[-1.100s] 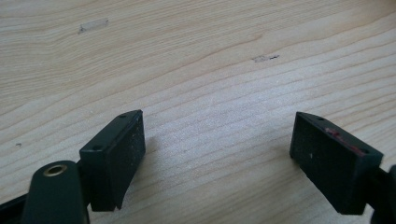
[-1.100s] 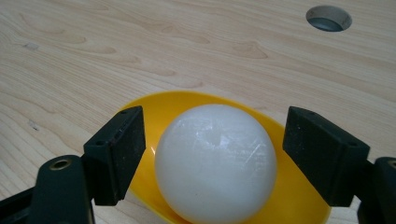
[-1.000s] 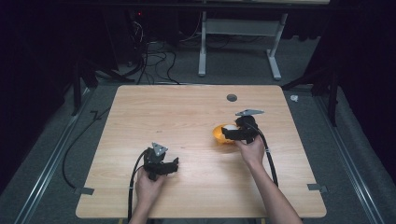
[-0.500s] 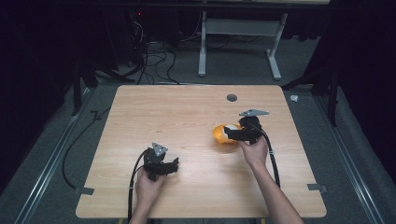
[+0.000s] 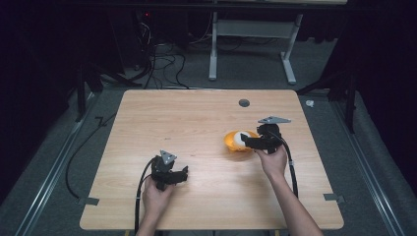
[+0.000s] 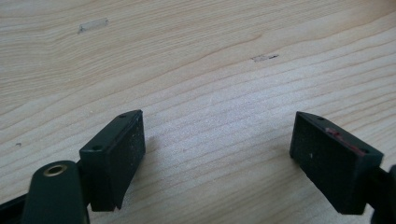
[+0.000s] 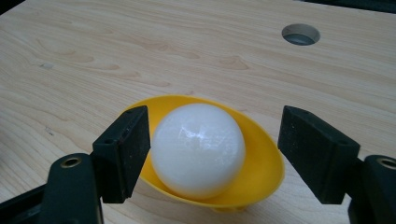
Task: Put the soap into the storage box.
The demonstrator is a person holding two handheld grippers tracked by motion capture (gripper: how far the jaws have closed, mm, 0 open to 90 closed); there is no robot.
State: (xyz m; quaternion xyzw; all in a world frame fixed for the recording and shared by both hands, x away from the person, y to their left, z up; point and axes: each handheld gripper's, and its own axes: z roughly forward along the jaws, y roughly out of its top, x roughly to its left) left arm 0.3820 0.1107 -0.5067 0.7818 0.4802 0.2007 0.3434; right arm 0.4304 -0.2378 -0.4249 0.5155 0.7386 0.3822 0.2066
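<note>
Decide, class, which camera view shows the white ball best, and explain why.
The right gripper view: the white ball sits large and sharp in the yellow bowl, between the right gripper's open jaws. The high view shows it small, partly hidden.

White ball [image 7: 198, 149] in yellow bowl [image 7: 261, 154] apparently blocks the right gripper [image 7: 215, 154].

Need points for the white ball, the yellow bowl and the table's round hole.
white ball [image 7: 198, 149], right gripper view, middle of its front.
yellow bowl [image 7: 264, 161], right gripper view, inner wall right of the ball.
round hole [image 7: 300, 34], right gripper view, its centre.
</note>
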